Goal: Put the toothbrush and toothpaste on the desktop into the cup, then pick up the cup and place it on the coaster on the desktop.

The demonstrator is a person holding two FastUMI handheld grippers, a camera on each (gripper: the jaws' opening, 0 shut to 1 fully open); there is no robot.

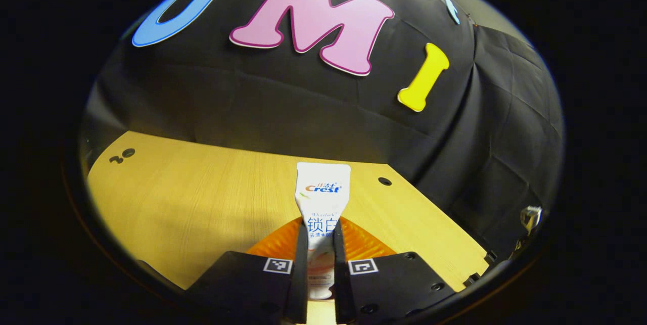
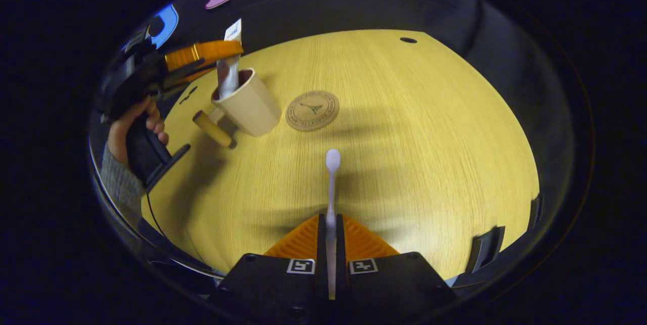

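Over the table (image 2: 404, 128), the left gripper (image 1: 320, 254) jaws pinch a soft, light toothpaste (image 1: 322, 198) tube above the cup (image 2: 250, 105); the right gripper (image 2: 331, 244) clamps a slim, stiff toothbrush (image 2: 331, 183) mid-handle.

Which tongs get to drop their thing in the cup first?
Probably the left tongs: their toothpaste already pokes into the cup. The right tongs hold the toothbrush away from it.

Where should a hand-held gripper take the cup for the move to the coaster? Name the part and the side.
Take the cup by its wooden handle, which sticks out on the side away from the coaster. Come from that side; the toothpaste held by the left hand-held gripper crowds the rim.
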